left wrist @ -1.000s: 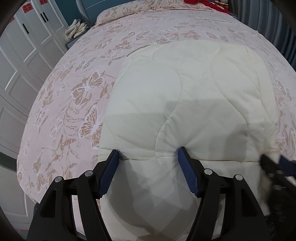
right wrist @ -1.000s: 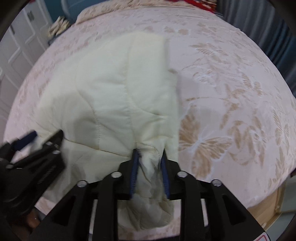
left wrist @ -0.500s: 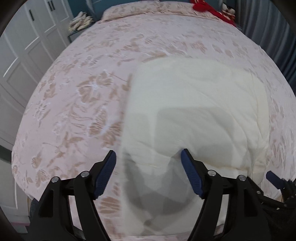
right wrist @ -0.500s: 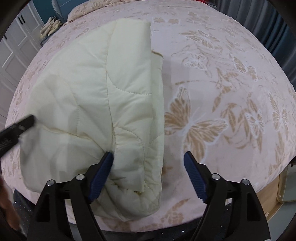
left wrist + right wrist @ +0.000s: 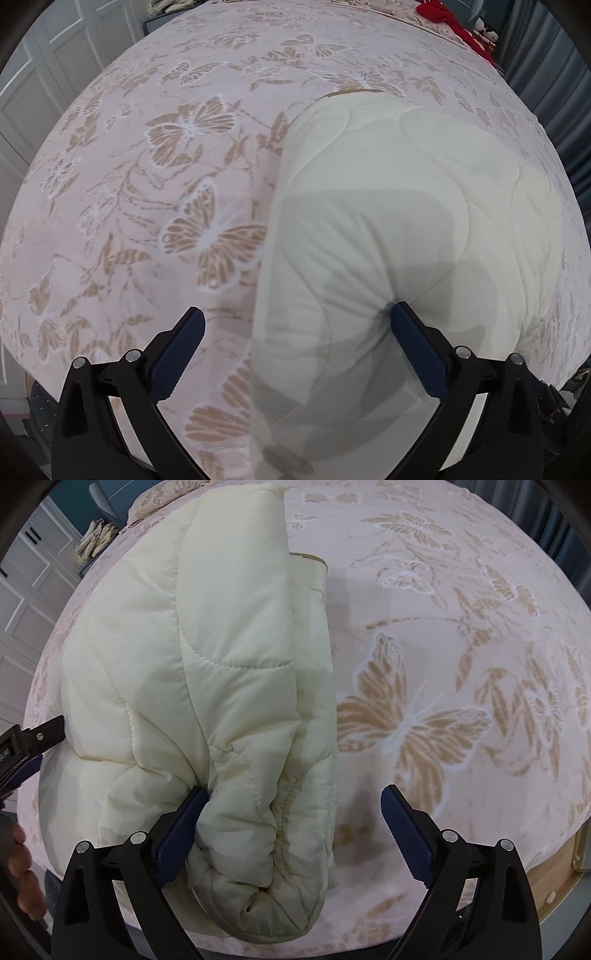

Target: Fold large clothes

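Observation:
A cream quilted jacket (image 5: pixel 388 221) lies folded on the bed; it also shows in the right wrist view (image 5: pixel 207 672). My left gripper (image 5: pixel 295 332) is open over the jacket's near left edge, its right fingertip (image 5: pixel 402 314) pressing into the padding. My right gripper (image 5: pixel 295 805) is open over the jacket's near right edge, its left fingertip (image 5: pixel 195 797) touching the fabric. The left gripper's side also shows at the left edge of the right wrist view (image 5: pixel 26 746).
The bed (image 5: pixel 147 184) has a pink cover with tan butterflies (image 5: pixel 461 664). White cupboard doors (image 5: pixel 33 92) stand at the left. A red item (image 5: pixel 454 22) lies at the far end. The wooden bed frame (image 5: pixel 561 871) shows at the near right corner.
My right gripper has opened and let go of the jacket's edge. Both grippers have moved closer and lower onto the jacket's near corners. The left gripper has shifted left.

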`<state>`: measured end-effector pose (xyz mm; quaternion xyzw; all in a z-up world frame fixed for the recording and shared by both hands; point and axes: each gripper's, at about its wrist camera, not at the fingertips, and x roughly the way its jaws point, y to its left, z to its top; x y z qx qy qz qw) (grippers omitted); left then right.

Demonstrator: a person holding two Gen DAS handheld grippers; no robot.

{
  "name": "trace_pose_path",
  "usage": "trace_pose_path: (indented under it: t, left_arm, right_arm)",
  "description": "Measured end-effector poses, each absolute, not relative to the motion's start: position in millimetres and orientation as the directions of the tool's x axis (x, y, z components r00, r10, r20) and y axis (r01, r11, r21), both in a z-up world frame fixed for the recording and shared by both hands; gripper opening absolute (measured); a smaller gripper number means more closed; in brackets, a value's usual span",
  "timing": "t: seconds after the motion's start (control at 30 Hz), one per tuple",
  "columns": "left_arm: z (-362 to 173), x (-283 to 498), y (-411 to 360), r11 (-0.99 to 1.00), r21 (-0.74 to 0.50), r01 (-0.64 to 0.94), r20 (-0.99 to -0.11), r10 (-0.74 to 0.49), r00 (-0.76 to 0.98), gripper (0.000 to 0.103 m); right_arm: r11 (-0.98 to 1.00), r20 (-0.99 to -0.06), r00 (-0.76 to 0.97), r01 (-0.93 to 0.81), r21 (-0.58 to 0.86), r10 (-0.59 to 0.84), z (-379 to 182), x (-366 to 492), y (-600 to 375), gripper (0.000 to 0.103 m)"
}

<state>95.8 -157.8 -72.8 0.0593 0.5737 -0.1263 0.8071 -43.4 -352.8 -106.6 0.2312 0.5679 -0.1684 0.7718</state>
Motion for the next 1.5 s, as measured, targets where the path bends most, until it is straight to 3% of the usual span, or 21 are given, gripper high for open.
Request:
trace_pose_path:
  t: [0.3, 0.63, 0.73, 0.97, 1.03, 1.5]
  left_arm:
    - [-90.1, 111.2, -170.4, 0.946, -0.136, 0.295, -0.94, -0.217, 0.263, 0.098]
    - [-105.3, 126.6, -176.6, 0.924, -0.223, 0.311, -0.942, -0.287, 0.175, 0.098]
    - [-103.2, 125.6, -177.9, 0.916, -0.23, 0.33, -0.94, -0.297, 0.169, 0.094]
    - [-65.7, 111.8, -172.0, 0.883, -0.236, 0.406, -0.916, -0.342, 0.21, 0.05]
    - [-55.3, 109.2, -164.1, 0.873, -0.259, 0.414, -0.903, -0.371, 0.217, 0.045]
    - [65.8, 74.8, -124.6, 0.814, -0.232, 0.533, -0.759, -0.494, 0.424, 0.042]
  right_arm:
    - [0.777, -0.93, 0.34, 0.546, 0.314, 0.136, -124.2, -37.0, -369.0, 0.091]
    - [0.761, -0.917, 0.357, 0.541, 0.359, 0.179, -137.2, -26.4, -378.8, 0.093]
    - [0.755, -0.904, 0.372, 0.525, 0.393, 0.213, -131.5, -23.0, -370.8, 0.071]
    - [0.806, -0.921, 0.367, 0.503, 0.312, 0.128, -101.0, -14.5, -345.4, 0.043]
    - [0.808, -0.918, 0.38, 0.502, 0.308, 0.114, -91.1, -17.1, -342.8, 0.039]
    - [0.858, -0.814, 0.58, 0.399, 0.325, 0.038, 18.1, -55.7, -304.8, 0.031]
